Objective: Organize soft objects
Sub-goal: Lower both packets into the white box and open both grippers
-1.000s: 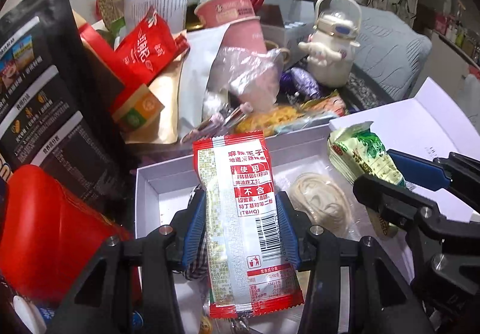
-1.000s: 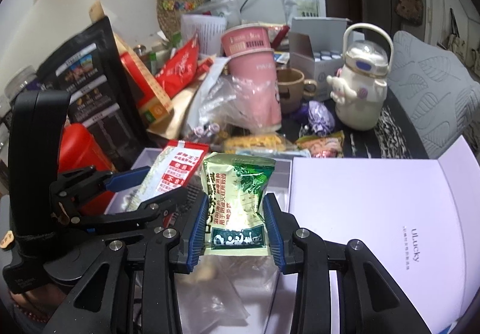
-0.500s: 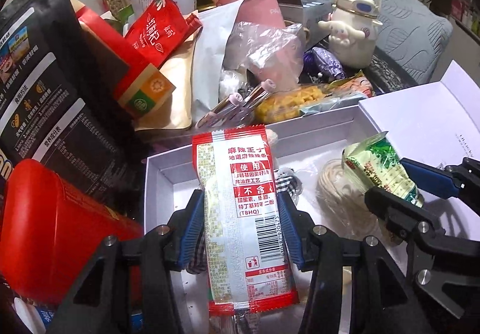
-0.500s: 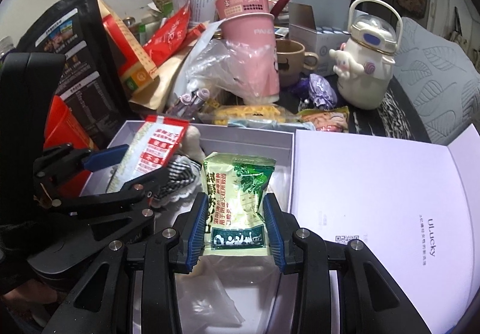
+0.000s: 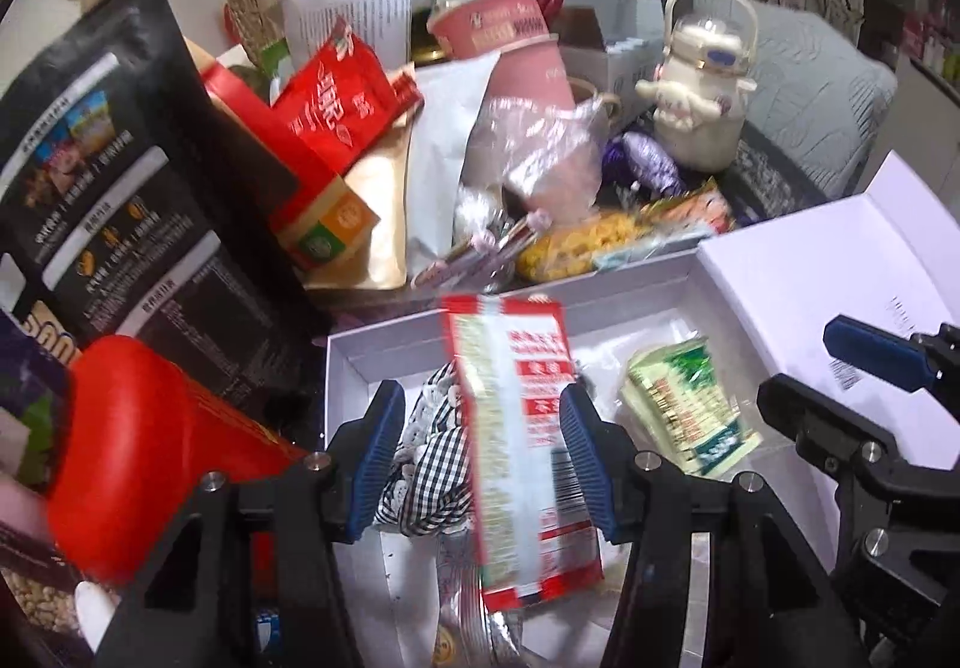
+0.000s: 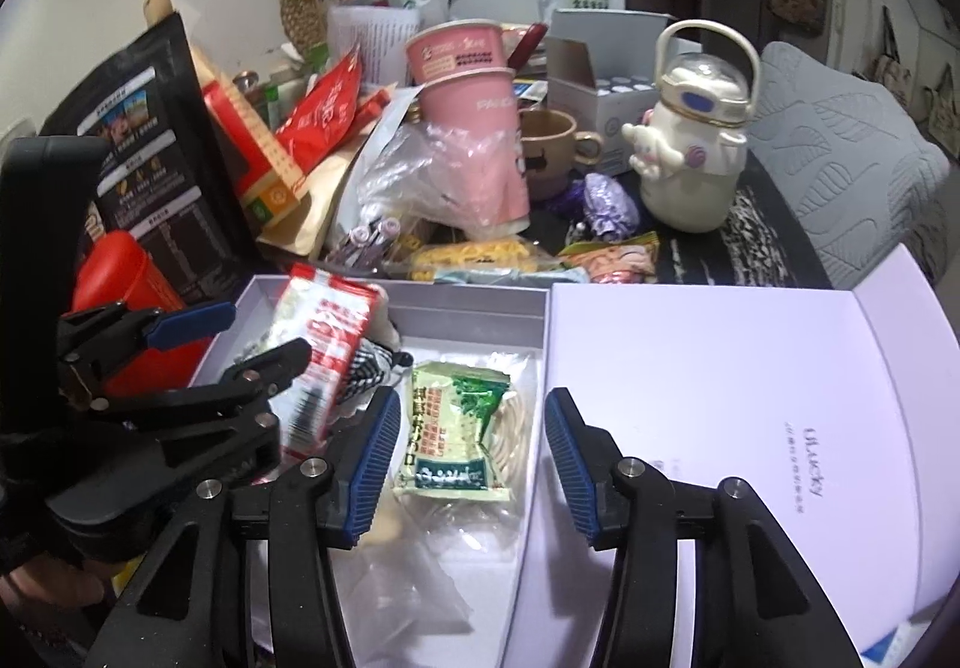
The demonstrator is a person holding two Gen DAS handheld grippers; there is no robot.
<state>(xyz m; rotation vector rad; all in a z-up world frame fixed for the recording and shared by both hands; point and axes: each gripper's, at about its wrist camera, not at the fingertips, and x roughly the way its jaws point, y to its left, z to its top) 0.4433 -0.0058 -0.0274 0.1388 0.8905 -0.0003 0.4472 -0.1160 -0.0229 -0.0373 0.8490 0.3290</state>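
An open white box (image 5: 348,368) lies in front of both grippers. My left gripper (image 5: 480,458) hangs over its left part, jaws opening. A red-and-white sachet (image 5: 516,428) stands blurred between them; the left pad is clear of it. Under it lies a black-and-white checked cloth (image 5: 432,458). My right gripper (image 6: 471,464) hovers over the box (image 6: 468,308), jaws opening. A green sachet (image 6: 456,440) lies flat on the box floor between its fingers, with gaps on both sides. The right wrist view shows the left gripper (image 6: 240,344) beside the red sachet (image 6: 324,344).
The box lid (image 6: 720,398) lies open to the right. A red container (image 5: 150,440) and a black pouch (image 5: 120,224) crowd the left. Behind the box sit snack packs, pink cups (image 6: 474,128), a white character bottle (image 6: 690,146) and a grey cushion (image 6: 840,140).
Both pairs of jaws have widened. The green sachet left the right gripper and now lies in the box. The red sachet has come loose in the left jaws and tilted.
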